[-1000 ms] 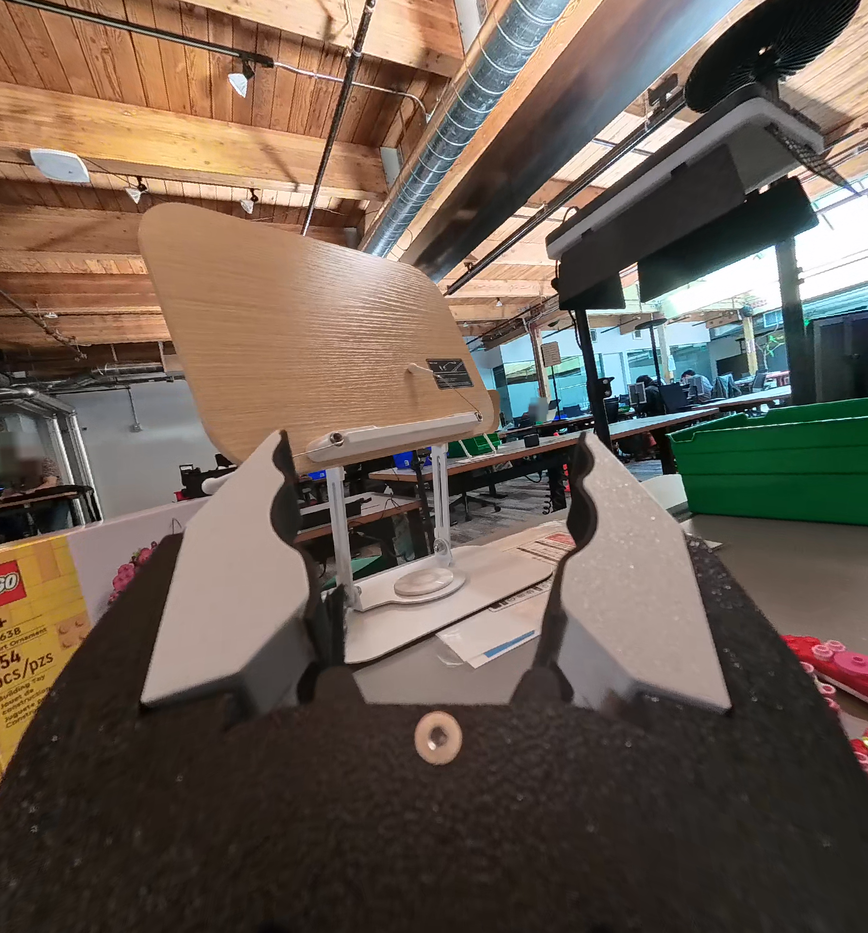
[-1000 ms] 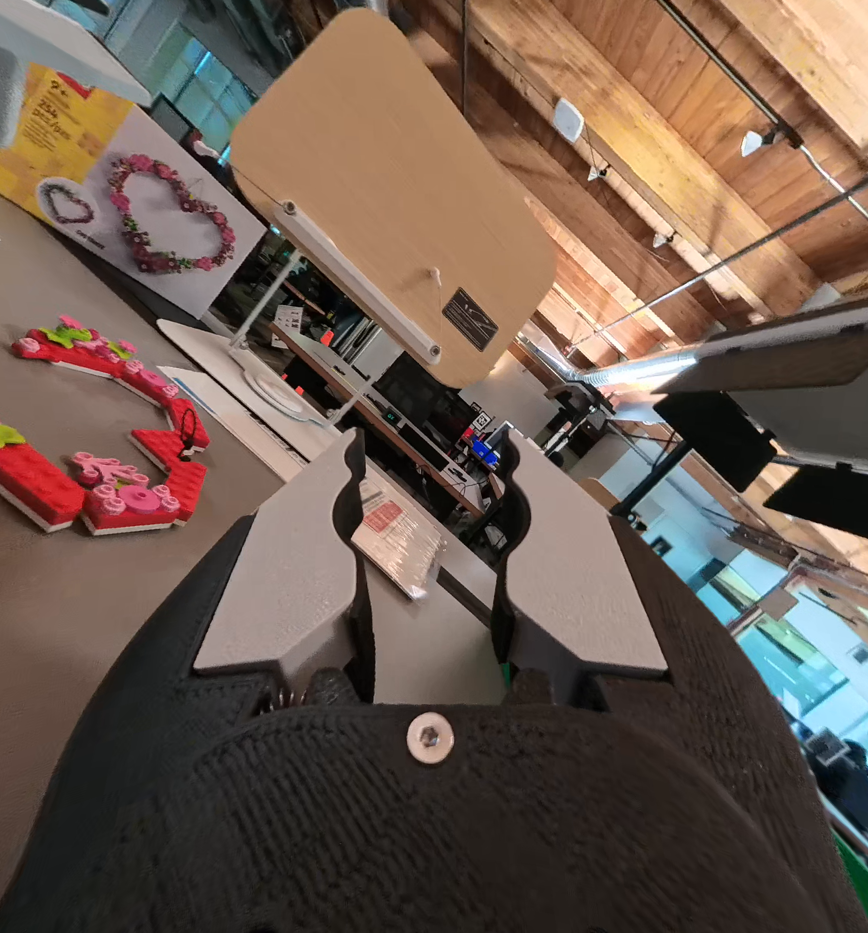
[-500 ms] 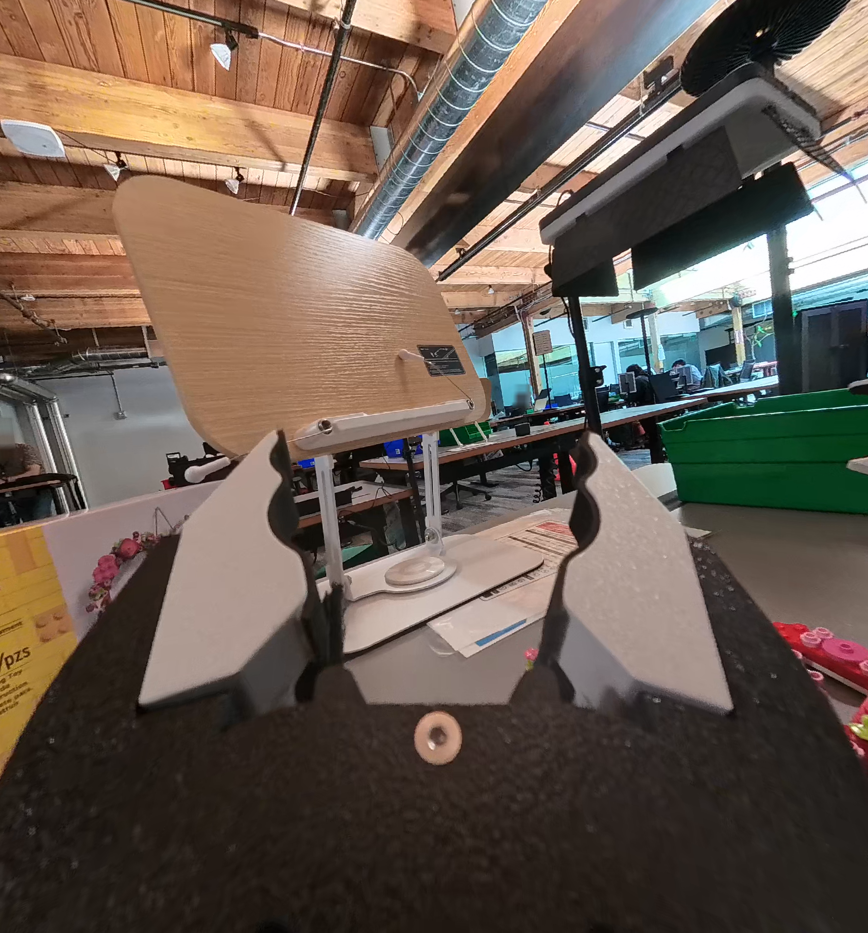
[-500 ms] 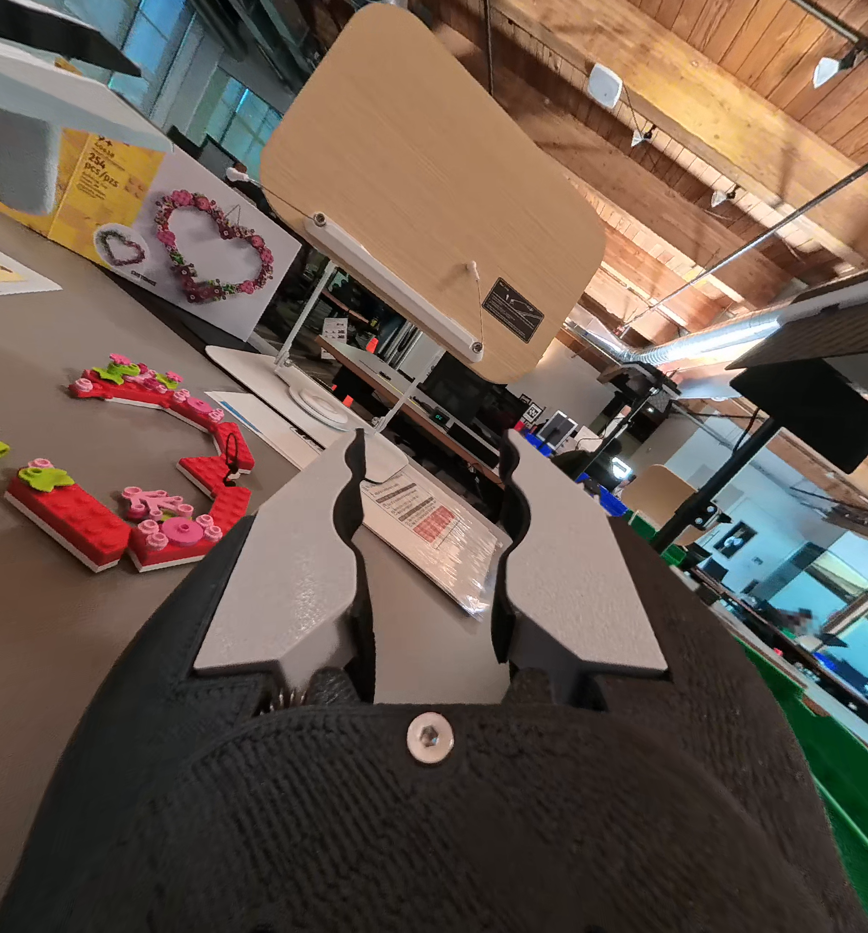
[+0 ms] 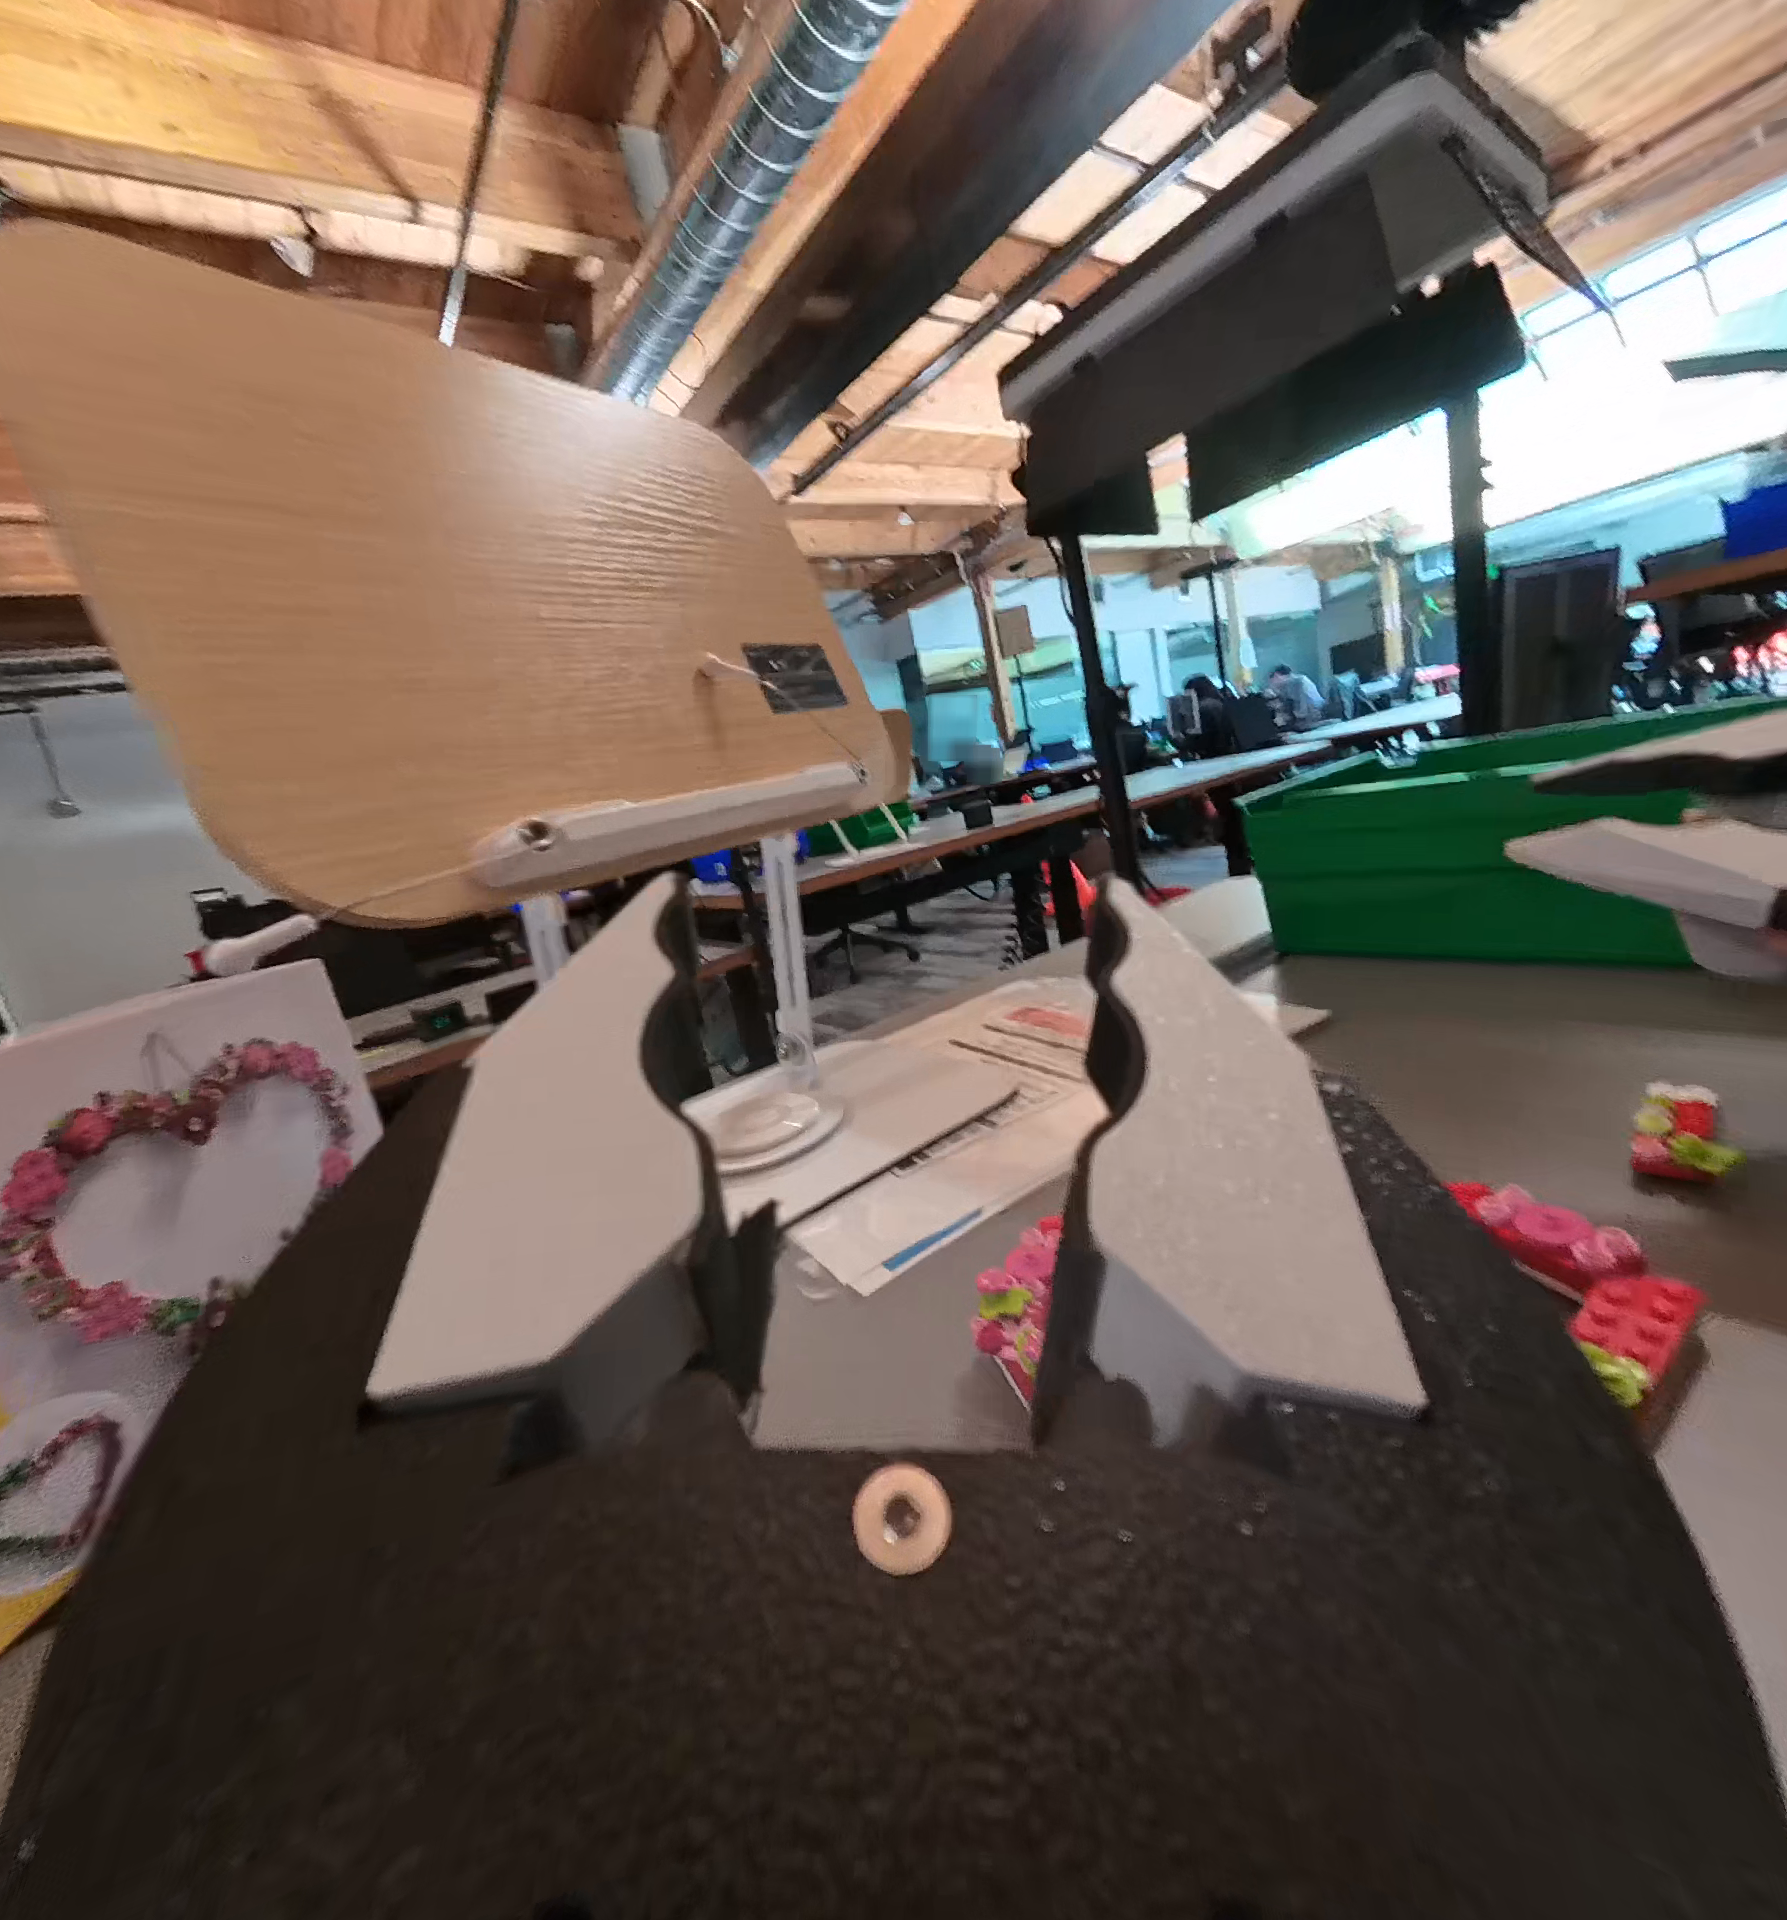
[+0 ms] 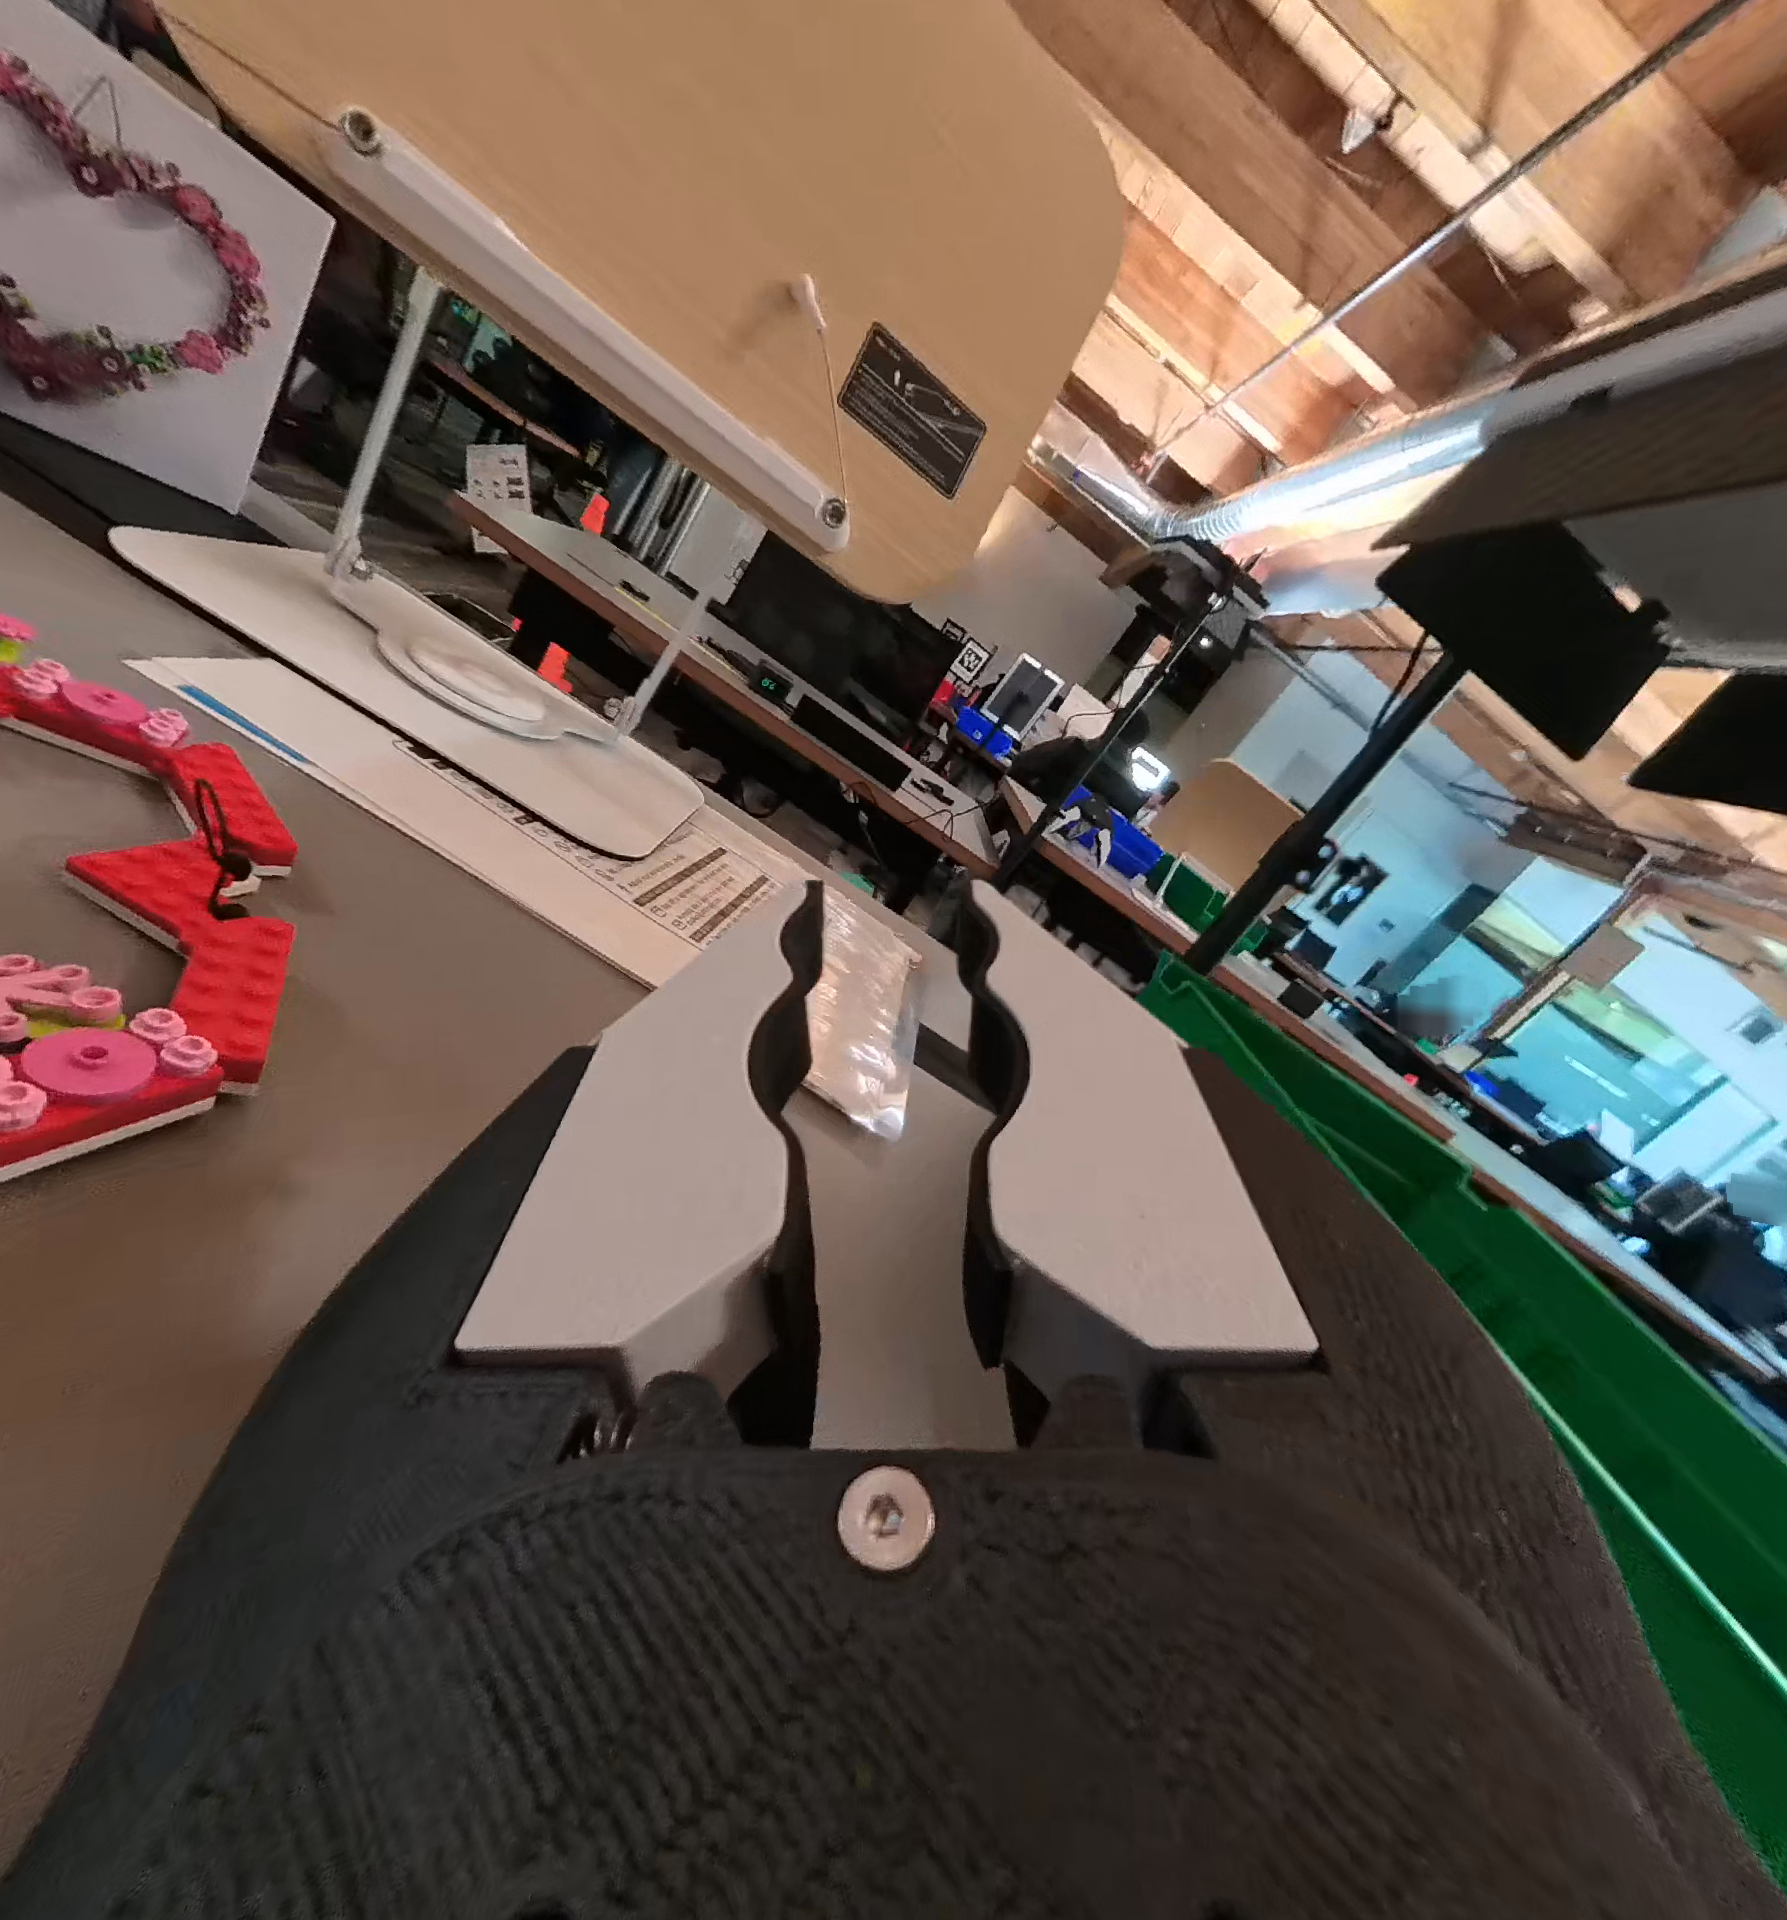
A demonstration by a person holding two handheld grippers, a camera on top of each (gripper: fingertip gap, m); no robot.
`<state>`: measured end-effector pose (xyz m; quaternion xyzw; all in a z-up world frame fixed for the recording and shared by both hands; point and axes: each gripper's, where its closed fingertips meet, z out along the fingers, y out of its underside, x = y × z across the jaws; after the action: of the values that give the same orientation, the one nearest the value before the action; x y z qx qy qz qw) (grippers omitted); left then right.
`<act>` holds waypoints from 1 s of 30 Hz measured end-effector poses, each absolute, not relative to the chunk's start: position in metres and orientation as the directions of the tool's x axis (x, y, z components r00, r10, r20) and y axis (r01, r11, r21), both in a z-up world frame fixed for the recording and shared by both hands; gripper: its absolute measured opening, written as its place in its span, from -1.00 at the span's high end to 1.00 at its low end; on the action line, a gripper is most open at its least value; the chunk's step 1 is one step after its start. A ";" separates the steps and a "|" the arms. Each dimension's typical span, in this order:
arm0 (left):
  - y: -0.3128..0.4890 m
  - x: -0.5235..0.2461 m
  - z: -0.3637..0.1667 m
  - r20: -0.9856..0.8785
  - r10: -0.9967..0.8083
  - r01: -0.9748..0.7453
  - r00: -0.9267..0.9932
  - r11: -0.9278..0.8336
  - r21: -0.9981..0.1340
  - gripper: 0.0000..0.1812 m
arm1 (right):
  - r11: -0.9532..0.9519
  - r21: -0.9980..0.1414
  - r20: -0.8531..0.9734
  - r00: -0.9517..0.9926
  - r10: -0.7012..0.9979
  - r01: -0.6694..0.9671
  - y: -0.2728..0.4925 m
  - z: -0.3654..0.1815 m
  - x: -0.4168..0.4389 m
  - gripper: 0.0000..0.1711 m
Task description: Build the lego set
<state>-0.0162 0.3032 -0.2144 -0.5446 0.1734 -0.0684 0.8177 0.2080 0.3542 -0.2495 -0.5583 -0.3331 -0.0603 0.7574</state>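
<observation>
My left gripper (image 5: 889, 935) is open and empty, held above the grey table. A pink and red lego piece (image 5: 1014, 1299) lies just behind its right finger. More red lego sections (image 5: 1554, 1236) and a small loose piece (image 5: 1678, 1132) lie to the right. My right gripper (image 6: 889, 914) is open with a narrow gap and empty, low over the table. The red heart frame with pink flowers (image 6: 193, 894) lies to its left. A clear plastic bag (image 6: 858, 1039) lies beyond its fingertips. The right gripper also shows at the far right of the left wrist view (image 5: 1699, 862).
A wooden book stand (image 5: 401, 623) on a white base (image 6: 453, 665) stands at the back, with papers (image 5: 930, 1174) under it. The lego box (image 5: 141, 1174) stands at the left. A green bin (image 6: 1491, 1299) runs along the right.
Both grippers moved forward toward the stand and stayed open. The left view turned right, so more lego pieces and the right gripper came into view. The heart frame looks closer in the right view.
</observation>
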 end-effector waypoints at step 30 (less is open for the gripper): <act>0.287 0.039 -0.249 -0.423 -0.526 -0.252 0.738 0.367 -0.895 1.00 | 0.387 -0.809 0.585 0.670 0.456 0.443 0.340 -0.264 0.184 1.00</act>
<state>0.0394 0.2866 -0.2487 -0.5553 0.3503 -0.0913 0.7487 0.1837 0.3404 -0.2642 -0.5537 -0.4060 0.0045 0.7270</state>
